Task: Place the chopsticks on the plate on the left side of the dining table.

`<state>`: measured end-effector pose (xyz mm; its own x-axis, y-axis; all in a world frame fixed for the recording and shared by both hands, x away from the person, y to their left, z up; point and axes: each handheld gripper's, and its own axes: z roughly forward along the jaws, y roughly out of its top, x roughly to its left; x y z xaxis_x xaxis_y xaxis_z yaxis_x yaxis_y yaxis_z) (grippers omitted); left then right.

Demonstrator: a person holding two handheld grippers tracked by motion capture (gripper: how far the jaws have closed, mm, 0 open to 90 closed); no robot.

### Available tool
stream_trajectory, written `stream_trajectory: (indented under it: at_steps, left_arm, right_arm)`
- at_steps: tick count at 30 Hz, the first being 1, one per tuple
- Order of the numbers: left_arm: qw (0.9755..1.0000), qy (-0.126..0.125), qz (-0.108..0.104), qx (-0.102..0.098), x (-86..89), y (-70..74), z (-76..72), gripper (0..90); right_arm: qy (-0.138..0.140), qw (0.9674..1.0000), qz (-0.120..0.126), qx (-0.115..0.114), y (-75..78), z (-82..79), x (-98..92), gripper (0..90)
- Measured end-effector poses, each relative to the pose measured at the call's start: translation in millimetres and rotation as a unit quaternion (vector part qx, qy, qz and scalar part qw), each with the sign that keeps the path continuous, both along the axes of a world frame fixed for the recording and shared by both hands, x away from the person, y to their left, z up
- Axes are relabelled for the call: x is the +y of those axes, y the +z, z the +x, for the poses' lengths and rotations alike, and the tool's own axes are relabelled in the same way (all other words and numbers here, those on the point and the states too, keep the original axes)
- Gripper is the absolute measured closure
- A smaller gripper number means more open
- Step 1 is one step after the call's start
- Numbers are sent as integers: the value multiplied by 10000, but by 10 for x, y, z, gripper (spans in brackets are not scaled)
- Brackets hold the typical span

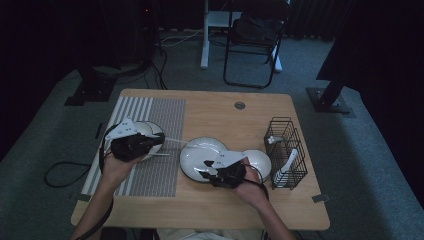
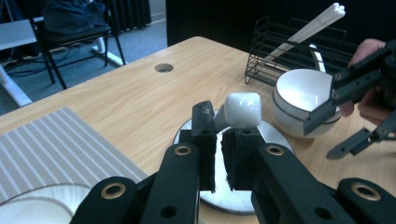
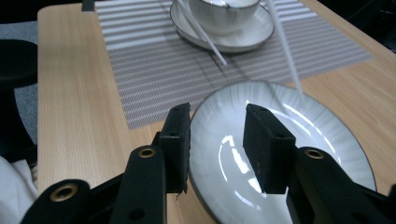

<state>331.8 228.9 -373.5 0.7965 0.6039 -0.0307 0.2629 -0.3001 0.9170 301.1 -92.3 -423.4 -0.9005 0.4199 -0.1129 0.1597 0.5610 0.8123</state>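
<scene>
While the left tongs (image 2: 218, 154) pinch a glossy white spoon (image 2: 240, 110), the right tongs (image 3: 217, 147) stand spread above a ribbed plate (image 3: 322, 140).

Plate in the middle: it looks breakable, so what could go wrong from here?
1. The right gripper has its jaws open astride the plate rim; a shallow grip on the glossy edge may slip.
2. The white stick, clamped in the left gripper, reaches to the plate and could get knocked.
3. The bowl sits close beside the right hand.
</scene>
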Motion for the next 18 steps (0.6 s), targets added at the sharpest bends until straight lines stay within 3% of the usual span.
stream_trajectory:
  at_steps: [9, 18]
  left_arm:
    - [10000, 57, -31, 41, 134, -32, -137, 846]
    - [9999, -8, -138, 33, 222, 6, -293, 846]
  right_arm:
    - [180, 9998, -1, -112, 162, 95, 191, 627]
    - [234, 9995, -98, -165, 204, 242, 313, 660]
